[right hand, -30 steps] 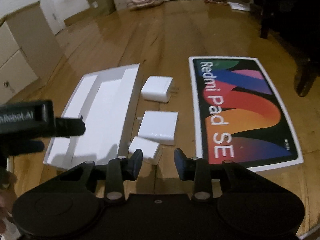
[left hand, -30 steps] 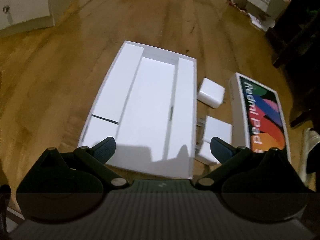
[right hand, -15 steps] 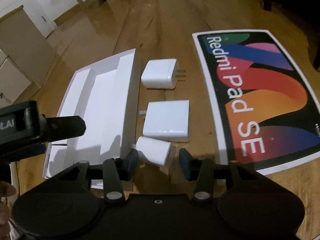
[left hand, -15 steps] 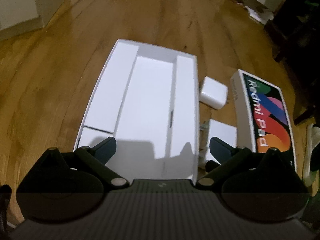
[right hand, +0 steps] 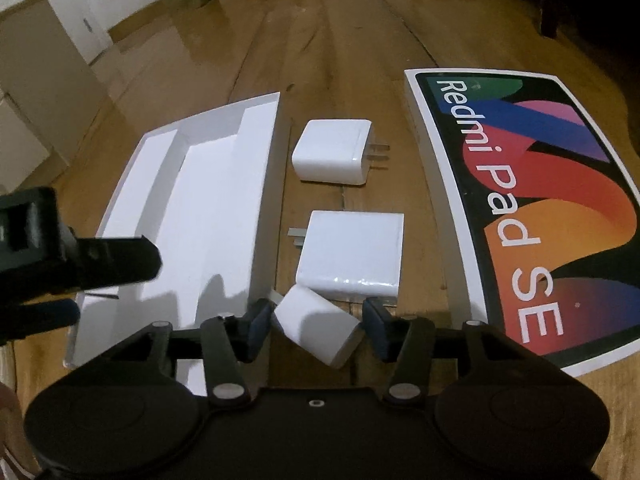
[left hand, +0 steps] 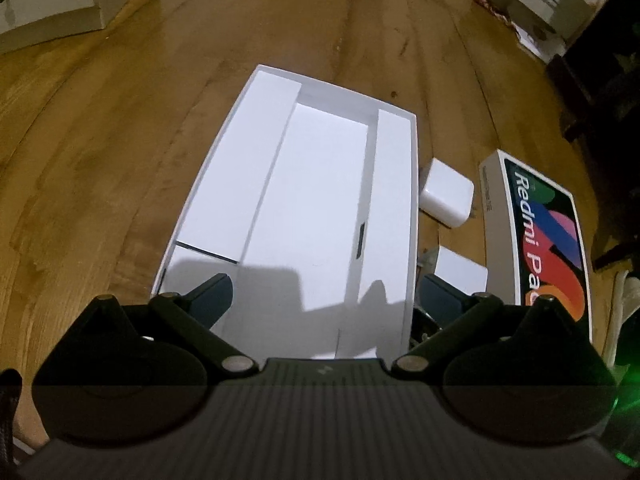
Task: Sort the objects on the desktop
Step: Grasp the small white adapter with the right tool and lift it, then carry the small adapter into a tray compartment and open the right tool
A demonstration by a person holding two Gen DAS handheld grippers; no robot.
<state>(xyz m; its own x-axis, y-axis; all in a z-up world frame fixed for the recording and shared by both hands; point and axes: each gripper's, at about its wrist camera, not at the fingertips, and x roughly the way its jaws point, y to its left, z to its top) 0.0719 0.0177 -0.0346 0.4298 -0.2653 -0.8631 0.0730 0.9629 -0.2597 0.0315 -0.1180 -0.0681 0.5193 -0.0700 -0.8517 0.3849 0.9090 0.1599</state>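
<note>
A white box tray (left hand: pixel 396 184) (right hand: pixel 264 168) with long compartments lies on the wooden table. Right of it lie three white chargers in a row: a far one (right hand: pixel 332 151) (left hand: pixel 446 194), a middle one (right hand: pixel 354 254) (left hand: pixel 462 270) and a small near one (right hand: pixel 318 330). My right gripper (right hand: pixel 316 326) is open, its fingers on either side of the small near charger, not closed on it. My left gripper (left hand: pixel 324 294) is open wide over the tray's near end.
A Redmi Pad SE box lid (right hand: pixel 532 208) (left hand: pixel 548 240) lies right of the chargers. The left gripper's body (right hand: pixel 80 264) shows at the left of the right wrist view. White cabinets (right hand: pixel 40 64) stand beyond the table.
My right gripper has moved forward and opened wider, so the small near charger now sits between its fingers. My left gripper has moved forward over the tray.
</note>
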